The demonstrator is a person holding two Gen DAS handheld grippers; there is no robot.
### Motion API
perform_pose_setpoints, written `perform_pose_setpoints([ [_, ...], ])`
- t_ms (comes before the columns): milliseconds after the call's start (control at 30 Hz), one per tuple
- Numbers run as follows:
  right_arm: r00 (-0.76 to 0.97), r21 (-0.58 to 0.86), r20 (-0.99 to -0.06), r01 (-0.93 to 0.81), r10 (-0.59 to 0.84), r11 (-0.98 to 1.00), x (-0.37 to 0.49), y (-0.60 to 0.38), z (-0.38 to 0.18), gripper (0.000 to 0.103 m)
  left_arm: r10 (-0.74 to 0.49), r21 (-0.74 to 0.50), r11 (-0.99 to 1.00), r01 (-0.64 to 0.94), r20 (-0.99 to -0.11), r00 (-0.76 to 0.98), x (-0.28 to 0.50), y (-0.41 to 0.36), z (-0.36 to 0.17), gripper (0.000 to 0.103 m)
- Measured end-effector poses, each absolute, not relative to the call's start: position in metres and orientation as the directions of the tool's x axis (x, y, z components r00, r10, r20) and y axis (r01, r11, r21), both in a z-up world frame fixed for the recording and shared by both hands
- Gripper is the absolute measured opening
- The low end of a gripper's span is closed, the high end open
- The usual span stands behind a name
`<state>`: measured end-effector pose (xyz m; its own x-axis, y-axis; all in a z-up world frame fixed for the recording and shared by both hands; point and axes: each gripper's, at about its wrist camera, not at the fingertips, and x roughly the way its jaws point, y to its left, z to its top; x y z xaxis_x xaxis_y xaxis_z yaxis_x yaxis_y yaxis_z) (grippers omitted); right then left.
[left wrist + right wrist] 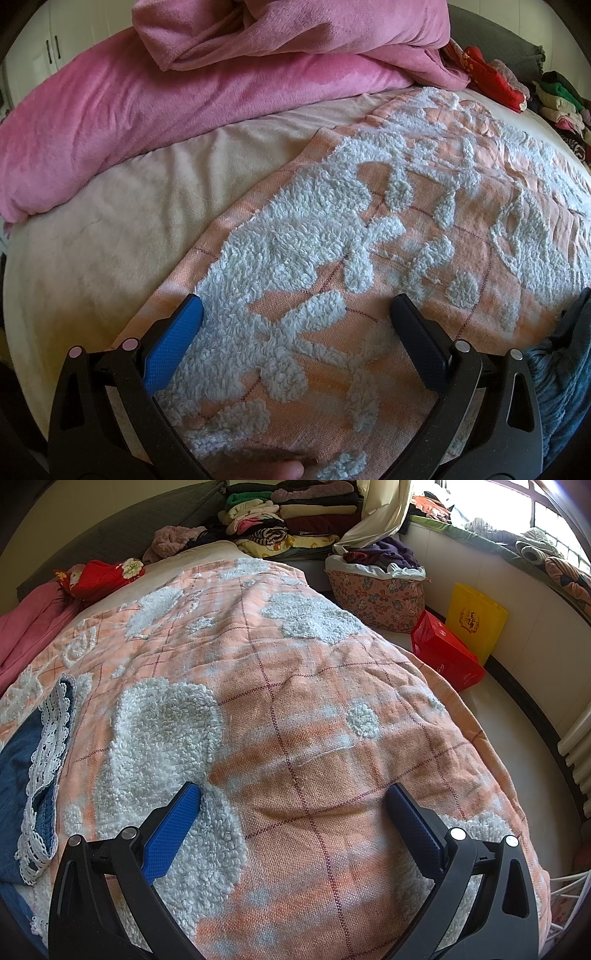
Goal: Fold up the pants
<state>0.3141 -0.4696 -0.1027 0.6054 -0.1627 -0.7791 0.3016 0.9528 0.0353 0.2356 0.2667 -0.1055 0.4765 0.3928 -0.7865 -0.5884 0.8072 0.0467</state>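
Note:
The pants are blue denim with white lace trim (22, 775). They lie on the orange-and-white tufted bedspread (314, 701) at the left edge of the right wrist view. A dark blue corner of them shows at the lower right of the left wrist view (565, 376). My left gripper (295, 306) is open and empty over the bedspread, left of the pants. My right gripper (293, 794) is open and empty over the bedspread, right of the pants.
A pink blanket pile (184, 92) lies at the far left of the bed. Stacked folded clothes (288, 513) sit at the bed's far end. A laundry basket (376, 594), a red box (447, 653) and a yellow bag (476, 616) stand on the floor at the right.

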Motion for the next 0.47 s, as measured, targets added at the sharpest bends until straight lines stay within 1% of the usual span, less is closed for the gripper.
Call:
perform_pose_setpoints([
  [200,0.606,0.036,-0.779,0.301,-0.162,0.953,0.3141,-0.4697,-0.1027,0.099,0.405,0.061,0.805,-0.590,-0.783,0.472,0.2376,0.2656,-0.1050,0.095],
  [467,0.606,0.036,-0.779,0.301,-0.162,0.953,0.3134,-0.4695,-0.1024,0.099,0.397,0.048,0.807,-0.589,-0.783,0.479,0.2362,0.2669,-0.1044,0.095],
])
